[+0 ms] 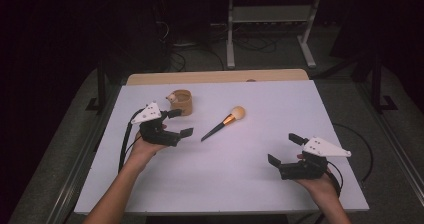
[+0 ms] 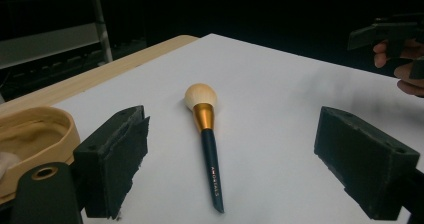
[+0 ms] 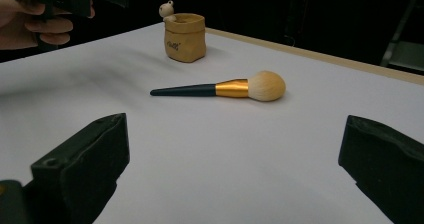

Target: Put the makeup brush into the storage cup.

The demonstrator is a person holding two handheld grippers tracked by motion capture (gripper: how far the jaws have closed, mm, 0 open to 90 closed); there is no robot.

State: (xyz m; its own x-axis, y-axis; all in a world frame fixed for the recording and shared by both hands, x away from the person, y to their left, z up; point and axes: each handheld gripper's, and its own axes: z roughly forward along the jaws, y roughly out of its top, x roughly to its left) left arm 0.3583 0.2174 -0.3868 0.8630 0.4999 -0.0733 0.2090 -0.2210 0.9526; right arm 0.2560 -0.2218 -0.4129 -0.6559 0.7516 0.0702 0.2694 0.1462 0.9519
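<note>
left gripper [image 1: 179, 123]: mine, released, empty
right gripper [image 1: 283, 149]: released, empty, well apart
brush [image 1: 223, 123]: flat on tabletop [image 1: 280, 109], just ahead of my left gripper
cup [image 1: 182, 102]: beside left gripper
progress: nothing grasped yet; pickup remains

Left gripper [image 1: 181, 123]: jaws spread wide, empty, hand gripping from beneath, forearm angled in from bottom left. Right gripper [image 1: 283, 148]: jaws spread wide, empty, held low.
</note>
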